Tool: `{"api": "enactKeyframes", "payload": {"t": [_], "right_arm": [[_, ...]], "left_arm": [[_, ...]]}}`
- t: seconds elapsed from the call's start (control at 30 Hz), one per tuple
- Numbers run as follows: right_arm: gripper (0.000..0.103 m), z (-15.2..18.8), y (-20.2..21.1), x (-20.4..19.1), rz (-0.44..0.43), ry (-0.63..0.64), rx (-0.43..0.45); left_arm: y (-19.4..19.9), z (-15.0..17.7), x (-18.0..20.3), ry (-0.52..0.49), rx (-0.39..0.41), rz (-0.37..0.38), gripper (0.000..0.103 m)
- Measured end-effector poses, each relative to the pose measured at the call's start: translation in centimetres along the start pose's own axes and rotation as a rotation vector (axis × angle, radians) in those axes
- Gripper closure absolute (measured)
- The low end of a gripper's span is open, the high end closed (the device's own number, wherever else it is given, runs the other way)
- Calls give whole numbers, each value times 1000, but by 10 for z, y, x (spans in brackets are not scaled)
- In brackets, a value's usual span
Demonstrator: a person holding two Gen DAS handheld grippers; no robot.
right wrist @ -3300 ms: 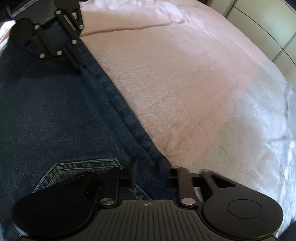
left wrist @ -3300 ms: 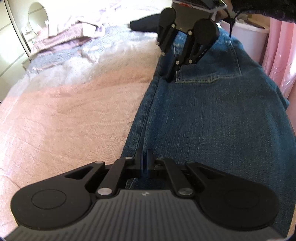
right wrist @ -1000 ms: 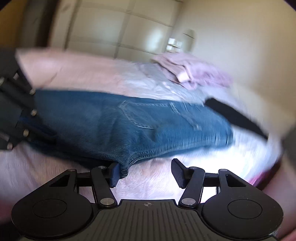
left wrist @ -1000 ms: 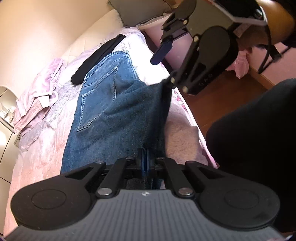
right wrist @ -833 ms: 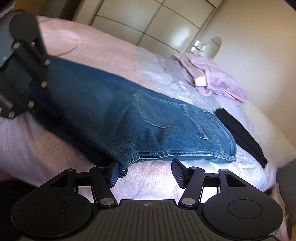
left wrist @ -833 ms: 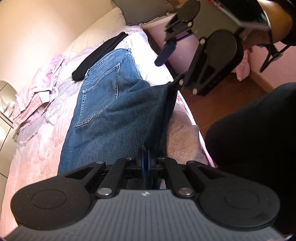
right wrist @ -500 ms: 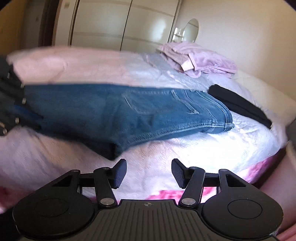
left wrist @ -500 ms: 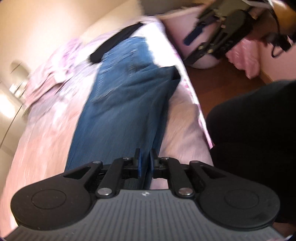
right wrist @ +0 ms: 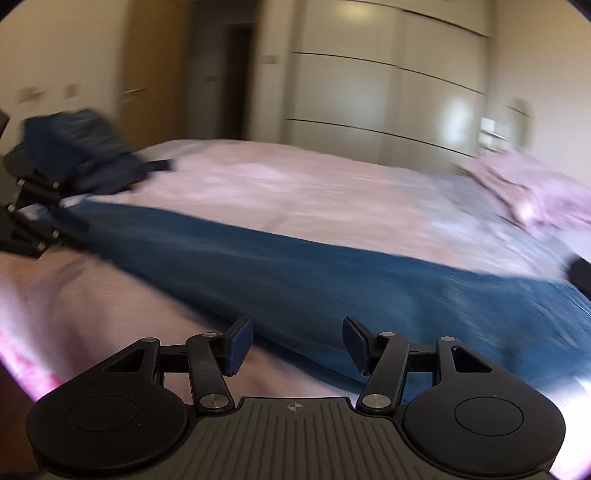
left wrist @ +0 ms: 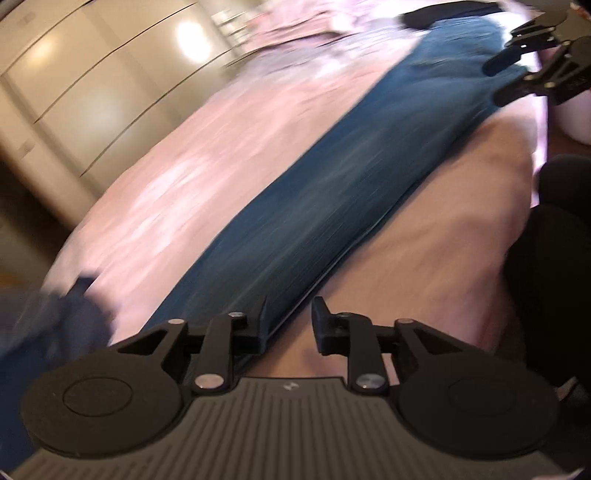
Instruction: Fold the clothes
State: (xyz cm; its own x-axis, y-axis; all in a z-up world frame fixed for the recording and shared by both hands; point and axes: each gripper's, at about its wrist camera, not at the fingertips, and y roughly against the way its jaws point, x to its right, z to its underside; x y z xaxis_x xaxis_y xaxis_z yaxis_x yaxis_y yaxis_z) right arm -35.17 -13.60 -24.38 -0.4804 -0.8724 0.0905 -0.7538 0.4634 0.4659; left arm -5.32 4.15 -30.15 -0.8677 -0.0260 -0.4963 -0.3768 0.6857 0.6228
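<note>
The jeans [left wrist: 332, 192] lie in a long narrow strip along the near side of the bed [left wrist: 229, 147], and from how the edges stack near the left gripper [left wrist: 288, 325] they look folded once lengthwise, one leg over the other. That first fold seems done; what is left, as I judge it, is to bring the leg ends up toward the waist, once or twice, to make a compact bundle. The left gripper's jaws are opening, and the doubled edge of the jeans runs past its left finger, but the pads do not press on the cloth. The right gripper [right wrist: 297, 343] has its jaws spread apart and released, with only the bed cover and the near edge of the jeans showing beyond them, nothing clamped. Both views are blurred, so finer creases cannot be made out. Other clothes wait on the bed: a dark blue garment [right wrist: 81, 151] bunched near the foot end, a pale purple pile [right wrist: 532, 192] toward the far corner, and something black [left wrist: 436, 14] beyond the waist of the jeans. None of these looks folded yet, so most of the task appears still ahead.
</note>
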Motion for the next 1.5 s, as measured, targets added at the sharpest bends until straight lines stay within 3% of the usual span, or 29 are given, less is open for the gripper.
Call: {"api": "enactKeyframes", "payload": {"t": [0.13,0.27,0.47,0.57,0.77,0.9,1.13,1.23,1.27,1.3,1.33,1.43,1.5], "right_arm": [[45,-28,-29,-52,-160,111,26],[45,-56,-55,-109,-290,224,60],[45,-77,-105,-188,-399,426,56],[45,-82,-130,-224,-433,532,43],[45,-78,-171,-271,-443,713,33],[44,-78,-190,-294,-433,791,46],[44,-84,-229,-340,-380,914,61],[45,-86,-243,-354,-345,945,74],[52,-87,-247,-355,-339,940,77],[67,-88,-250,-356,-336,930,79],[89,-90,-252,-354,-328,905,84],[93,-112,-243,-329,-366,736,145],[94,-138,-225,-292,-388,525,215]], "left_arm": [[13,35,-31,74,-53,-96,76],[8,60,-54,91,-99,-139,76],[-7,85,-73,114,-128,-148,71],[-13,88,-78,123,-121,-187,70],[-29,87,-73,3,-125,-296,67],[-29,87,-74,-40,-118,-301,67],[-6,92,-83,-4,-87,-285,66],[4,95,-88,38,-77,-302,66],[8,96,-91,54,-72,-311,66],[11,96,-93,71,-65,-318,66],[14,96,-95,88,-58,-325,66],[23,91,-100,126,-22,-344,66],[26,81,-100,133,17,-347,64]]}}
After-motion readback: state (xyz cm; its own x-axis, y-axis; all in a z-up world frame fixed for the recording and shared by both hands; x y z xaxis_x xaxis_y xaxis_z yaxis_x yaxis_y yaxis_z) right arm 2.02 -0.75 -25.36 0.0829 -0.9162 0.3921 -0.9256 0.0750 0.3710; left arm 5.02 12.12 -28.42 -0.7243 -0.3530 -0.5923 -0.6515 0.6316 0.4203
